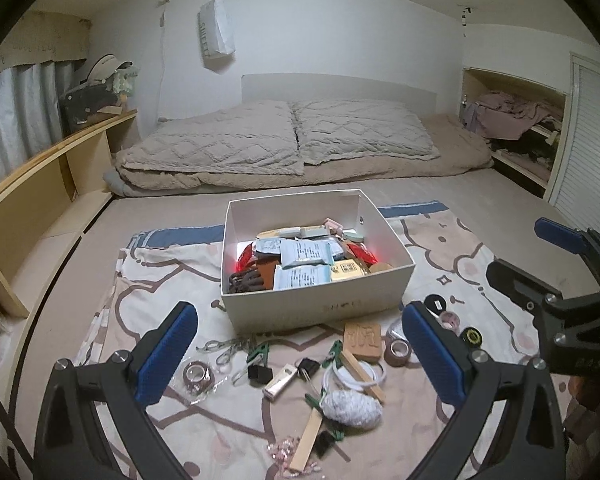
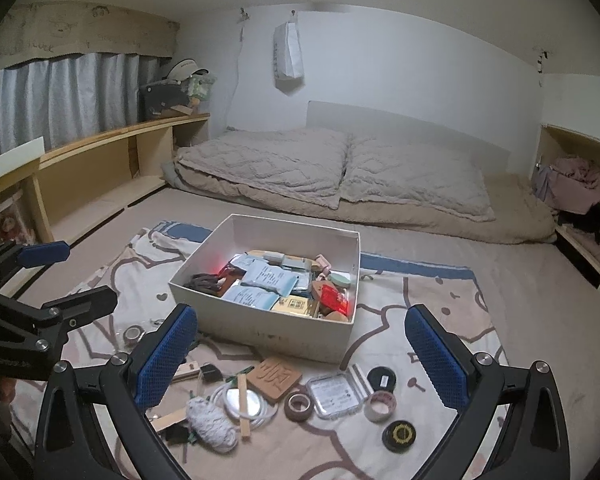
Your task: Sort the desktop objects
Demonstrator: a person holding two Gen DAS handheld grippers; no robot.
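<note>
A white box (image 1: 320, 300) (image 2: 260, 332) holding several packets and small items stands on a patterned cloth (image 1: 156, 280) (image 2: 428, 300). In front of it lie small loose objects: a carved wooden block (image 1: 362, 340) (image 2: 274, 376), tape rolls (image 1: 398, 350) (image 2: 299, 405), a white yarn ball (image 1: 352, 404) (image 2: 210, 424), binder clips (image 1: 260, 372), wooden sticks (image 1: 308, 440), a clear plastic case (image 2: 336, 394), and a black round lid (image 2: 398, 434). My left gripper (image 1: 300, 352) is open above these objects and empty. My right gripper (image 2: 300, 356) is open above them and empty.
A bed with beige quilts (image 1: 284, 140) (image 2: 340, 176) lies behind the box. A wooden shelf (image 1: 52, 184) (image 2: 100, 160) runs along the left wall. A cupboard with clothes (image 1: 516, 120) (image 2: 580, 192) is on the right. The right gripper shows in the left wrist view (image 1: 548, 280).
</note>
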